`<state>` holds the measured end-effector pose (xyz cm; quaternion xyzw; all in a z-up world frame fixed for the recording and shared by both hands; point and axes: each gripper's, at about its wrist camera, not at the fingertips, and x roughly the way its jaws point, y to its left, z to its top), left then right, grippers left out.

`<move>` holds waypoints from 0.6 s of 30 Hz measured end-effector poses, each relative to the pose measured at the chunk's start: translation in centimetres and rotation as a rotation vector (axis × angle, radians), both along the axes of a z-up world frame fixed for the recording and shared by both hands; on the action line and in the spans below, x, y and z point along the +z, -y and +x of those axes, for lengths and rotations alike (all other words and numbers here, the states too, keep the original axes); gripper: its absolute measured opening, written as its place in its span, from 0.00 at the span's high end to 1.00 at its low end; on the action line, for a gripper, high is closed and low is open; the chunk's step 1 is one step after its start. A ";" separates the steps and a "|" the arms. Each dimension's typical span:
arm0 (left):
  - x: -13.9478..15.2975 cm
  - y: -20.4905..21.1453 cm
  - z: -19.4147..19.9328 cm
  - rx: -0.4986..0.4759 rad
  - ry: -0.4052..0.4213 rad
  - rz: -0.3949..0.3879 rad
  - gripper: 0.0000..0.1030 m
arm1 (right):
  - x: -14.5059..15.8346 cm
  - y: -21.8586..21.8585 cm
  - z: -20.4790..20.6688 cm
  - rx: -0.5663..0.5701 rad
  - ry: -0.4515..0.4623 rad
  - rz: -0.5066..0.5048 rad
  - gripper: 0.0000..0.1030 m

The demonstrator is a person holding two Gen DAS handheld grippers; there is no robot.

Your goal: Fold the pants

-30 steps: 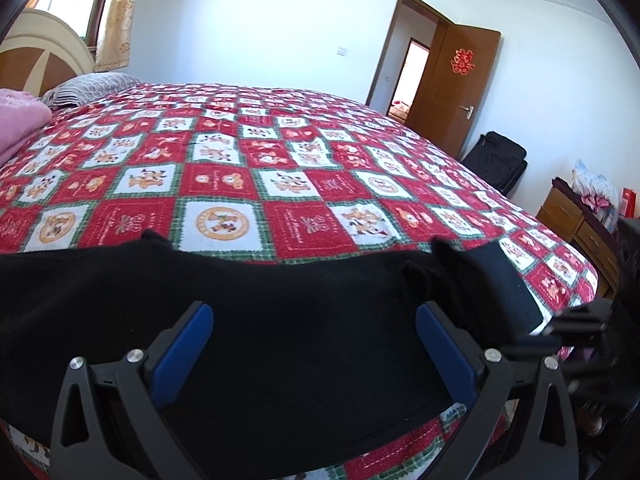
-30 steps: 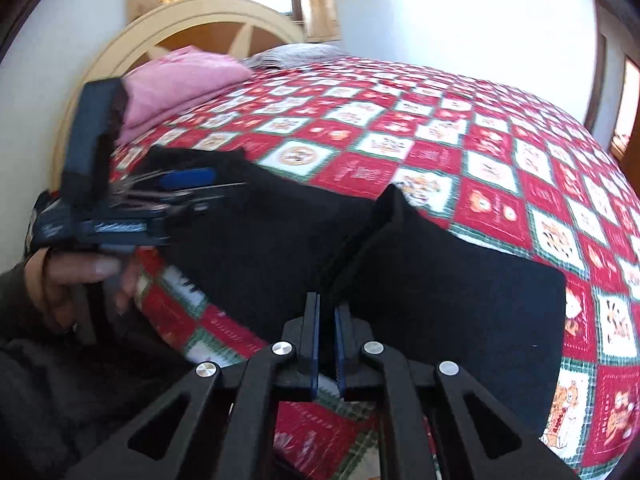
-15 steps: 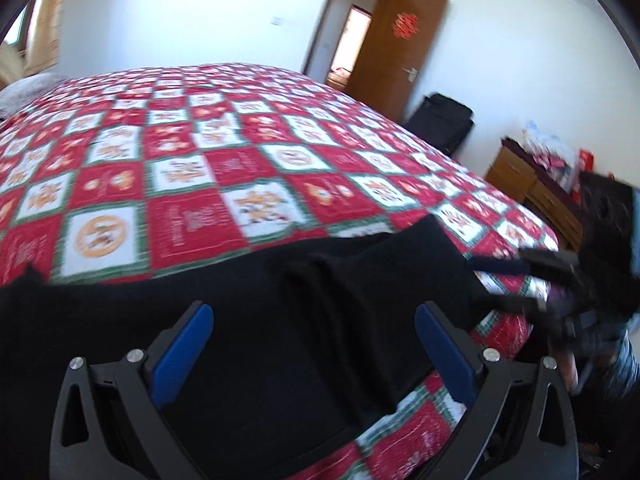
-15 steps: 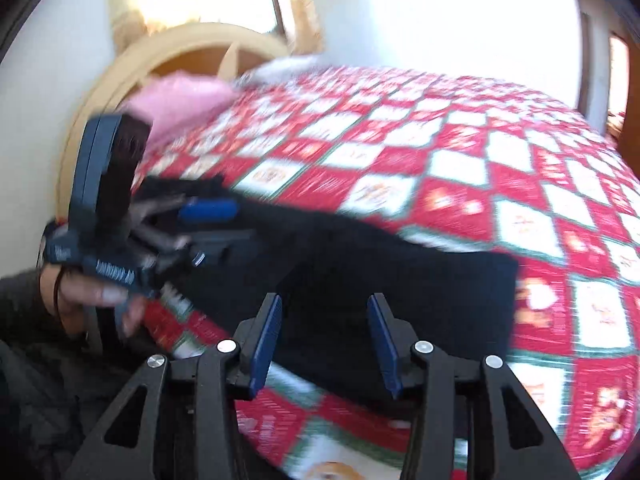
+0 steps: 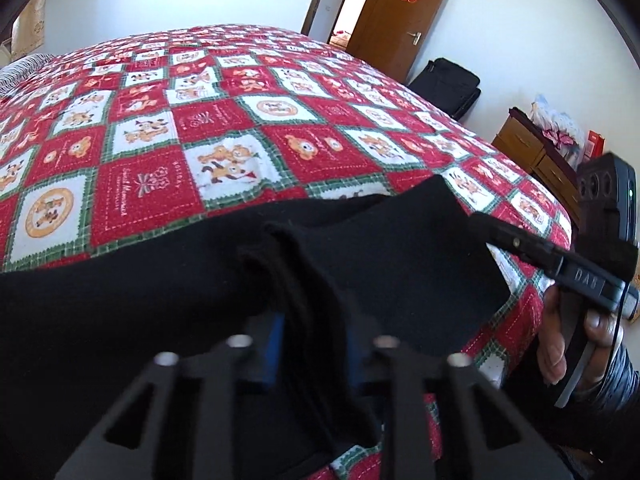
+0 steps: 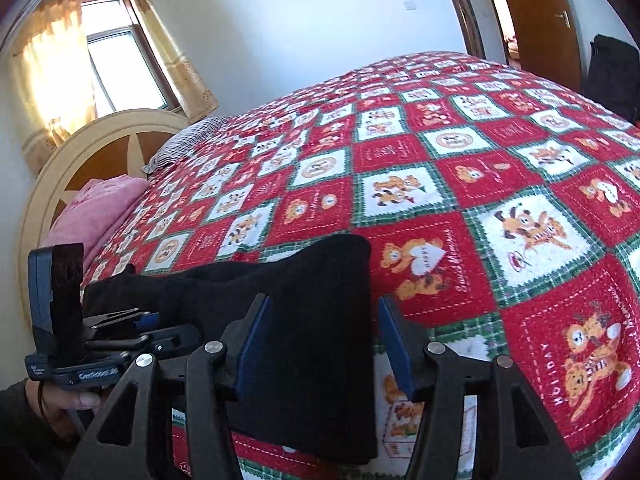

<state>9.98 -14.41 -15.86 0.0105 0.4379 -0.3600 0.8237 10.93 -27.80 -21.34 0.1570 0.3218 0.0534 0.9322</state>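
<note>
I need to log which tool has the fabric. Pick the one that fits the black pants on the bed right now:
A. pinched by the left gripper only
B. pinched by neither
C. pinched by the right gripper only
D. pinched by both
A: the left gripper is clamped on a bunched fold of the black pants, while the right gripper is opening, its pads standing clear of the cloth between them.

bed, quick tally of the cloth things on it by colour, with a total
black: 1, the pants, near the front edge of the quilt
pink: 1, a bundle by the headboard
striped grey: 1, a pillow at the head end
red, white and green check: 1, the quilt itself
total: 4
</note>
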 end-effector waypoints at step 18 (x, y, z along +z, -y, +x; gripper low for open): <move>3.7 -8.5 1.7 0.194 -0.025 -0.115 0.87 | -0.1 0.3 -0.9 -0.024 0.058 0.014 0.41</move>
